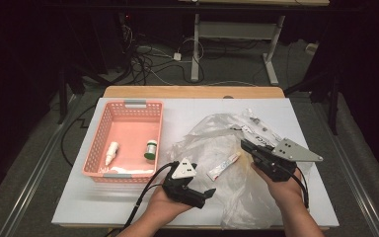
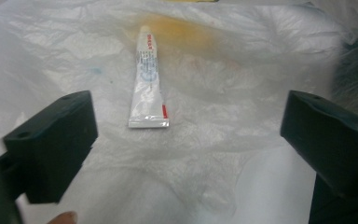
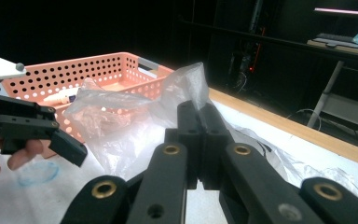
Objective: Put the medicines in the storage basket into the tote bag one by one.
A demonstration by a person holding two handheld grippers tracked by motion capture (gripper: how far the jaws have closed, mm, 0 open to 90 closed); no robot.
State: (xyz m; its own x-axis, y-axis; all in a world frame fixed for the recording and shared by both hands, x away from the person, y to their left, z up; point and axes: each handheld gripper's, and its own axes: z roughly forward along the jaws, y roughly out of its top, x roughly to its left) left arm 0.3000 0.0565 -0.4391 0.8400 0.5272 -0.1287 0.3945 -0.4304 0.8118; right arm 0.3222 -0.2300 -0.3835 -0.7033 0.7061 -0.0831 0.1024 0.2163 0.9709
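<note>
My left fingers [image 2: 189, 135] stand spread wide with nothing between them, pointing at a small white tube [image 2: 148, 79] that lies flat on the clear plastic bag [image 2: 242, 60]. The tube rests just ahead of them, its crimped end toward me, its cap end away. From the high view, my left gripper [image 1: 210, 192] sits near the front edge of the worktop [image 1: 187, 111], and the tube [image 1: 223, 166] lies on the bag [image 1: 212, 143] between my 2 grippers, apart from both.

My right fingers [image 3: 200, 126] are pressed together on a fold of the bag [image 3: 135, 126], pinching the film so that it stands up in a peak above them. In the high view that gripper [image 1: 249, 145] holds the bag toward the right side of the worktop.

Toward the left edge stands a pink basket [image 1: 135, 104]. Inside it I see 1 small white bottle [image 1: 111, 152] lying down and 1 small container with a green base [image 1: 151, 149], well apart from each other.
</note>
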